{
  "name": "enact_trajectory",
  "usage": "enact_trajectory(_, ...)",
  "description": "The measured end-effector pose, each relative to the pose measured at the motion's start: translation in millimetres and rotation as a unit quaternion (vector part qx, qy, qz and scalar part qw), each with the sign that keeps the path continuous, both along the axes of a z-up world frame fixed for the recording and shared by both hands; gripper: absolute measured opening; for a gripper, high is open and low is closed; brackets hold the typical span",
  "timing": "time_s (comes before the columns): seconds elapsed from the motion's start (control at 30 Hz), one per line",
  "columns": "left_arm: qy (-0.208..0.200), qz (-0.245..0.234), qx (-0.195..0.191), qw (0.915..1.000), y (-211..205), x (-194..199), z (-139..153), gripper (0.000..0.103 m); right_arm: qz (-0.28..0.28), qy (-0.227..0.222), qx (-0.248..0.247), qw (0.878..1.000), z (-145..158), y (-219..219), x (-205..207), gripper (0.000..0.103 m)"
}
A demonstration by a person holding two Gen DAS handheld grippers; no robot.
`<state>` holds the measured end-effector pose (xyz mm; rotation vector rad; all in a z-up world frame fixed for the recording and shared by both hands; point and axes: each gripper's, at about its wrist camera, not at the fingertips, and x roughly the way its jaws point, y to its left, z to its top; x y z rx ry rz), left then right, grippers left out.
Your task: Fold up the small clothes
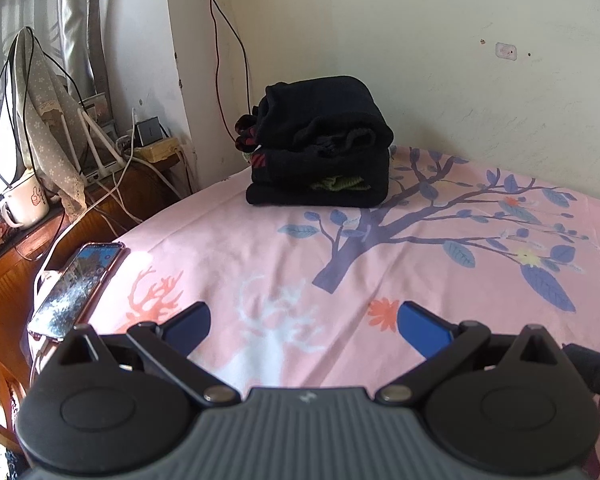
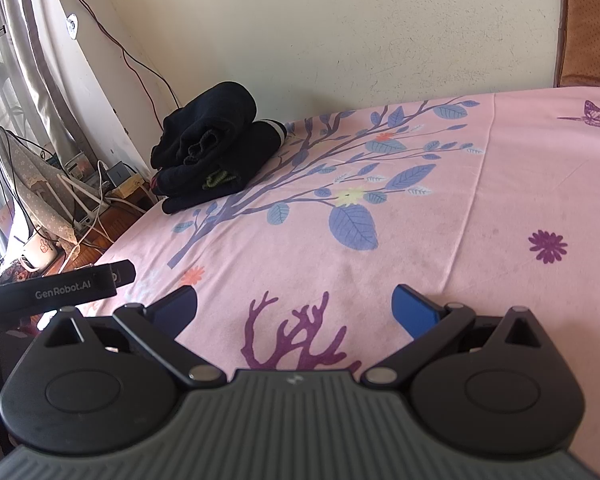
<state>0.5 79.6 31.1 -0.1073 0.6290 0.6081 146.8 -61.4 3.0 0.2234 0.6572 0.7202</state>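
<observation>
A stack of folded dark clothes sits at the far edge of the pink printed bedsheet, near the wall corner; a bit of green fabric shows between the layers. The stack also shows in the right wrist view, at far left on the sheet. My left gripper is open and empty, low over the sheet, well short of the stack. My right gripper is open and empty over the sheet. The left gripper's body shows at the left edge of the right wrist view.
A phone lies at the bed's left edge. A wooden side table at left holds a white mug, cables and a router. A wall runs behind the bed. A brown cushion stands at far right.
</observation>
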Motion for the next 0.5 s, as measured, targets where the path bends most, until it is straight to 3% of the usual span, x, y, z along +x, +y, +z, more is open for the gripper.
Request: enact_trajectory(0.5, 0.017, -0.002, -0.009, 0.9998, 2.9, -0.1, -5.3, 0.103, -0.001, -0.002, -0.002, 1.0, 0.2, -0.3, 0.2, 0.103)
